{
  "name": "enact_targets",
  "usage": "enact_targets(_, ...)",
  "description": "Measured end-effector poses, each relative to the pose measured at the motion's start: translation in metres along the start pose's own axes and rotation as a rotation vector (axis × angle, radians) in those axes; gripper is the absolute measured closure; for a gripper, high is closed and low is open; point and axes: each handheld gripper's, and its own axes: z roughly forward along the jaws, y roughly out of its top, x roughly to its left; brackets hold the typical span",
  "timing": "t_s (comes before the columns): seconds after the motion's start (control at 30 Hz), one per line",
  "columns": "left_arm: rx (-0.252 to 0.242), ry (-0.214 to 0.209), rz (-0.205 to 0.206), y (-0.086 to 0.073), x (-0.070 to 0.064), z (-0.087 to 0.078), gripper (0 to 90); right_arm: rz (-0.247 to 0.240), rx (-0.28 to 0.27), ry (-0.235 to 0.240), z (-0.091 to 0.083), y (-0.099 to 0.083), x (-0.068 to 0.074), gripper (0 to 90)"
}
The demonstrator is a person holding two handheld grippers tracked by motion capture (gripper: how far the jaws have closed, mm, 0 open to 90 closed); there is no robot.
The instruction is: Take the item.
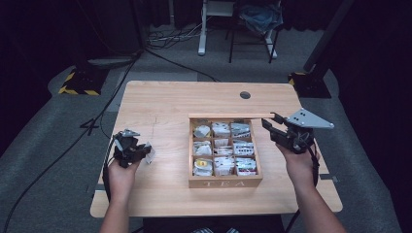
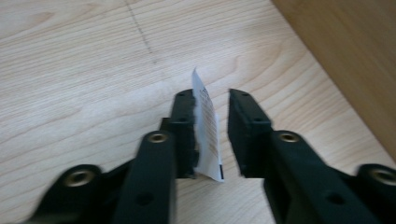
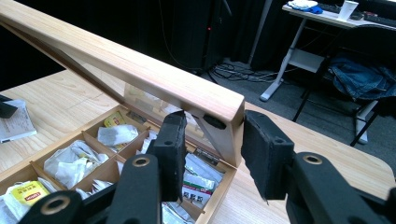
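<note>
Left gripper: low over the wooden surface, left of the tea box; jaws apart, a white tea packet lying against the inner face of one jaw.
Right gripper: jaws apart, straddling the corner of the raised lid, not clamped.
Tea box: open, compartments filled with tea bags.
</note>
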Motion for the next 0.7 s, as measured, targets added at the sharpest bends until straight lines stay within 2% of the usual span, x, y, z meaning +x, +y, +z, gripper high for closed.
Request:
enact_targets(0.07, 0.005, 0.024, -0.003, 0.0, 0.0, 0.001, 62.1, 0.001, 0.001, 0.0, 0.0, 0.0, 0.0, 59.9)
enact_targets(0.33, 0.016, 0.084, -0.031, 0.0, 0.004, 0.001, 43.4, 0.0, 0.0, 0.0, 0.0, 0.0, 0.0, 59.8)
enact_targets(0.4, 0.014, 0.105, -0.018, 0.0, 0.004, -0.001, 40.7, 0.0, 0.001, 0.001, 0.0, 0.0, 0.0, 59.8)
enact_targets(0.6, -0.008, 0.075, 0.019, 0.007, -0.007, -0.011, 39.1, 0.0, 0.001, 0.002, 0.0, 0.0, 0.0, 59.8)
enact_targets(0.7, -0.018, 0.03, 0.041, 0.011, -0.014, -0.016, 38.8, 0.002, 0.002, 0.005, 0.0, 0.0, -0.001, 59.8)
